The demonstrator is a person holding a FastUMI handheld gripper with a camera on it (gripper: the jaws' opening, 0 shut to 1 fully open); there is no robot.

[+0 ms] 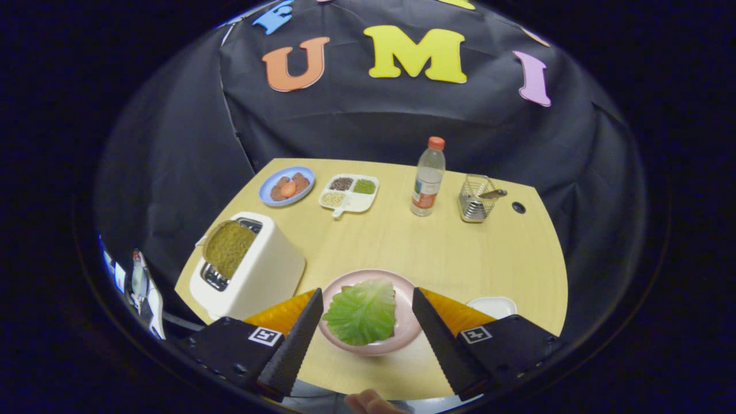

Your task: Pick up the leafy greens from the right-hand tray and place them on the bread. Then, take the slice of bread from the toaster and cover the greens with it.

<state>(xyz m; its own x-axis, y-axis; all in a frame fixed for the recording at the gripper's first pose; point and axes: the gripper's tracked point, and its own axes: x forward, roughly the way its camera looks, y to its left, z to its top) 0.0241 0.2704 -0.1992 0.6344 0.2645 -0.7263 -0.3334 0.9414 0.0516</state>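
A green leaf (pixel 361 313) lies spread over the bread on a pink plate (pixel 402 336), right between my two fingers and below them. A sliver of the bread's crust (pixel 394 294) peeks out at the leaf's far right corner. My gripper (pixel 368 368) hangs above the plate, open, with nothing between its fingers. To the left stands a white toaster (pixel 259 276) with a brown slice of bread (pixel 228 248) sticking up out of its slot. A small white tray (pixel 494 306) sits to the right, partly behind the right finger.
At the table's far side stand a blue plate of food (pixel 287 186), a white divided dish (pixel 349 194), a water bottle (pixel 428 179) and a wire basket (pixel 476 199). A fingertip of a person's hand (pixel 371 402) shows at the near edge.
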